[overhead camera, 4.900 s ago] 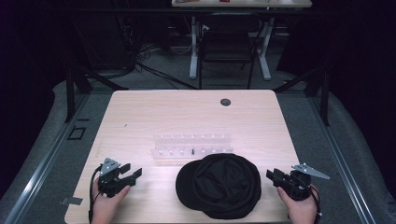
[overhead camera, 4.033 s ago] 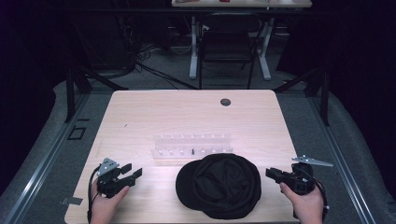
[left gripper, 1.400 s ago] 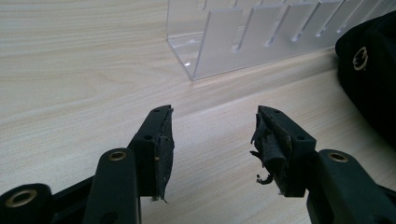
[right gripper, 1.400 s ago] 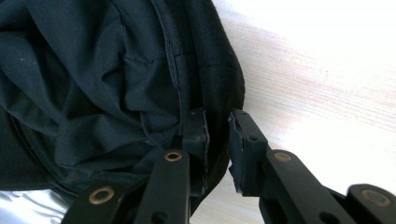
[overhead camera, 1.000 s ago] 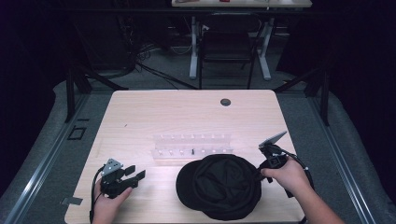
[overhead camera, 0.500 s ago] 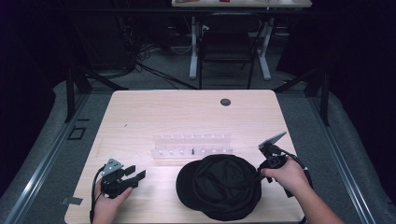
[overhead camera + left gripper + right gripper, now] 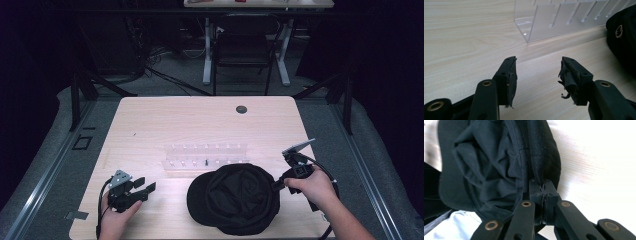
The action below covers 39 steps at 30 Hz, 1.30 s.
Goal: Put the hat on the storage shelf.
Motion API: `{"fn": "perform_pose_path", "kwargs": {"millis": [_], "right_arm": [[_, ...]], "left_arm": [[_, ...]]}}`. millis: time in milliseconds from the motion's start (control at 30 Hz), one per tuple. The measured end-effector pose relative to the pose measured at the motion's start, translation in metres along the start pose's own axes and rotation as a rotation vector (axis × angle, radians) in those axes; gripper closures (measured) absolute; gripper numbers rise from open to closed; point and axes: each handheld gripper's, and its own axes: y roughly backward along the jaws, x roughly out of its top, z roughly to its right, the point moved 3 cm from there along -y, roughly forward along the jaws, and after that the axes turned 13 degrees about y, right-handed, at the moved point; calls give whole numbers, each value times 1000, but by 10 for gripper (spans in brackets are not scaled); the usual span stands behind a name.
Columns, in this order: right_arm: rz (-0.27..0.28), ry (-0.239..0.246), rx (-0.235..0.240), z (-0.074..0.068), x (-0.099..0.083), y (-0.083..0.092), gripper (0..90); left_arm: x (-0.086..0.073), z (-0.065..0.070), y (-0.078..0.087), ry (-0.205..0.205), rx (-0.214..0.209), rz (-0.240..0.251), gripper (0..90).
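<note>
cap (image 7: 235, 197): near-centre of the tabletop (image 7: 200, 125), your right gripper (image 7: 276, 184) at its right rim
right gripper: jaws just closed, clamping the rim
left gripper (image 7: 144, 185): wide, holding nothing, well left of cap

In the right gripper view, the pinched bit of the black cap (image 7: 499, 165) is being hidden between the closed jaws of the right gripper (image 7: 543, 187), and the cap is being cut off by the top and left edges. In the left gripper view, the clear rack (image 7: 564, 20) is being cropped at the top, and the emblem on the cap is being shown too small to be read. In the high view, the small dark item in the rack (image 7: 206, 162) is being rendered too tiny to be identified
</note>
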Motion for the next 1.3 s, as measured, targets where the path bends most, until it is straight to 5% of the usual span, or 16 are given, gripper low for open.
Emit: {"fn": "perform_pose_path", "kwargs": {"millis": [467, 800, 1300], "right_arm": [[50, -19, 104, -14, 1, 17, 886], [122, -31, 228, -26, 6, 28, 887], [195, 8, 364, -44, 12, 45, 888]], "left_arm": [[1, 1, 2, 1, -6, 4, 473], [1, -1, 2, 11, -1, 8, 473], [1, -1, 2, 11, 1, 8, 474]]}}
